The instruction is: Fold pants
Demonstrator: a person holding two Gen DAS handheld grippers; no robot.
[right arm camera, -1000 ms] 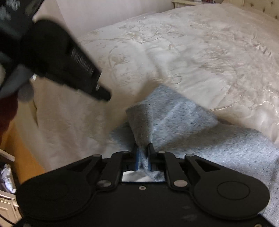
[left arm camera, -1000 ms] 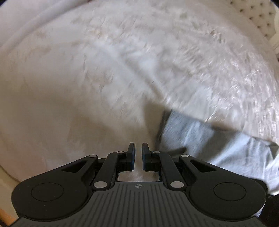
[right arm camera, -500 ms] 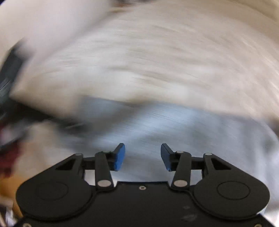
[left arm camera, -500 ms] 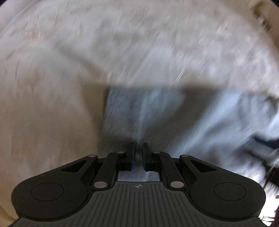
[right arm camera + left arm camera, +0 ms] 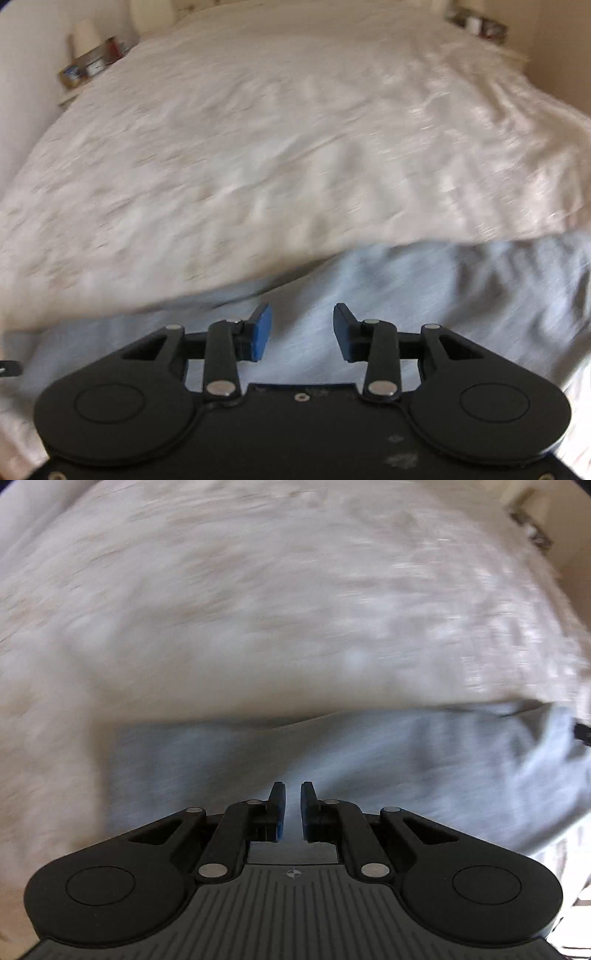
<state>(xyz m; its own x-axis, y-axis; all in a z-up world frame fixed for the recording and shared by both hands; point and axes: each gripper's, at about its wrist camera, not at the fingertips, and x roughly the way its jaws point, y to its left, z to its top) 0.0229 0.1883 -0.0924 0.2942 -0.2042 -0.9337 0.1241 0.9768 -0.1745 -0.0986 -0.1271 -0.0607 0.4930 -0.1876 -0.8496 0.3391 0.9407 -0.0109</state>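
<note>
Grey pants (image 5: 369,760) lie on the bedspread (image 5: 258,609) below me; my left gripper (image 5: 291,794) is pinched together, empty, my right gripper (image 5: 302,319) closing on nothing.

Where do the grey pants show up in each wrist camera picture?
Left wrist: grey pants fill a band across the lower middle, beyond the left gripper.
Right wrist: pants spread lower right, under the right gripper.
Shared landmark: the white bedspread above them.

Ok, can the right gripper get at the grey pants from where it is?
Probably yes. The right gripper hangs over the grey fabric pants lying on the cream bedspread, its fingers closing with nothing gripped and nothing in the way.
</note>
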